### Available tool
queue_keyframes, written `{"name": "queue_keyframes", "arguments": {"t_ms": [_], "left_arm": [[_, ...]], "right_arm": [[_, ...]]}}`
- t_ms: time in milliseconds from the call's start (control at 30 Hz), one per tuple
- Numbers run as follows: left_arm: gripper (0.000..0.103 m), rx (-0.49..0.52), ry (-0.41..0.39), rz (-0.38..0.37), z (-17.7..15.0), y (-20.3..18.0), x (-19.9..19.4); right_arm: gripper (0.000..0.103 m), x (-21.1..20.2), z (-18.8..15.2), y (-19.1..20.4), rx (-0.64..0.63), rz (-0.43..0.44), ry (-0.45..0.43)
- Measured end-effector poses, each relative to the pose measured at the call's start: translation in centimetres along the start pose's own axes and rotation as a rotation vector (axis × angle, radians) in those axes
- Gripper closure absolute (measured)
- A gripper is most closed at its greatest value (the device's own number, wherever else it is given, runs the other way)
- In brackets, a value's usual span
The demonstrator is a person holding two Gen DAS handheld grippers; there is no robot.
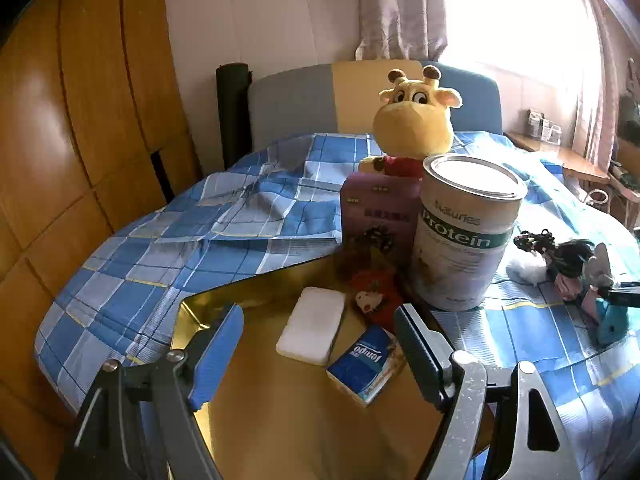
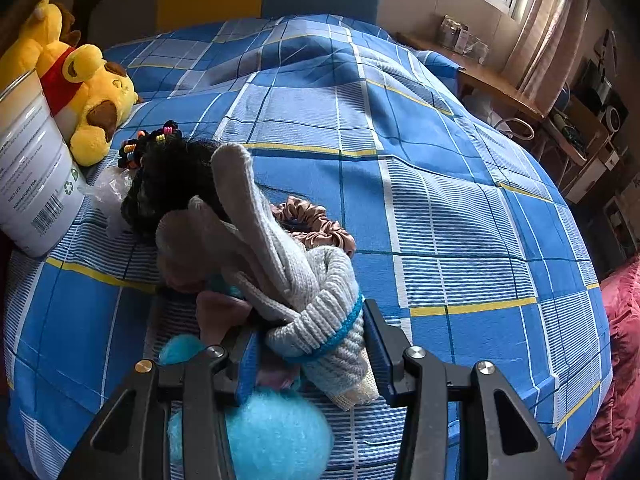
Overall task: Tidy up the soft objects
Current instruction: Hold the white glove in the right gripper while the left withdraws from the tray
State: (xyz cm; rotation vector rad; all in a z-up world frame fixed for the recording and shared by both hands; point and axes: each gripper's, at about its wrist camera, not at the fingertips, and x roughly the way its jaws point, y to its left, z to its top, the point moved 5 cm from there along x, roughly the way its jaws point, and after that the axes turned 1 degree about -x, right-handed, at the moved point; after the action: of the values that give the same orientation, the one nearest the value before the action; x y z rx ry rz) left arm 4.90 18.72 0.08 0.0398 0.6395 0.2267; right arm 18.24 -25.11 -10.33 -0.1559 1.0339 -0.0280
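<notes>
My right gripper (image 2: 310, 350) is shut on a grey knitted soft toy (image 2: 272, 264) with long ears, a blue collar and blue pompoms, just above the blue checked bedspread (image 2: 460, 200). The toy also shows at the right edge of the left wrist view (image 1: 598, 270). My left gripper (image 1: 316, 344) is open and empty above a gold tray (image 1: 288, 420). On the tray lie a white sponge (image 1: 312, 326), a blue Tempo tissue pack (image 1: 366, 364) and a small red plush (image 1: 374, 294). A yellow giraffe plush (image 1: 416, 120) sits behind the boxes.
A Protein tin (image 1: 466, 232) and a purple box (image 1: 378, 216) stand at the tray's far edge. A black wig with coloured hair ties (image 2: 168, 176), a pink scrunchie (image 2: 320, 224) and a yellow plush (image 2: 88, 92) lie on the bed. A wooden wardrobe (image 1: 60, 140) stands left.
</notes>
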Motion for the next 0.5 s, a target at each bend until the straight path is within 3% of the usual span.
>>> {"name": "queue_keyframes", "arguments": {"t_ms": [233, 500], "left_arm": [[0.024, 0.022, -0.005, -0.008, -0.3, -0.1, -0.5], [0.024, 0.015, -0.001, -0.016, -0.8, 0.4, -0.5]], "right_arm": [[0.059, -0.3, 0.2, -0.1, 0.018, 0.004, -0.01], [0.061, -1.6, 0.5, -1.9, 0.162, 0.055, -0.036]]}}
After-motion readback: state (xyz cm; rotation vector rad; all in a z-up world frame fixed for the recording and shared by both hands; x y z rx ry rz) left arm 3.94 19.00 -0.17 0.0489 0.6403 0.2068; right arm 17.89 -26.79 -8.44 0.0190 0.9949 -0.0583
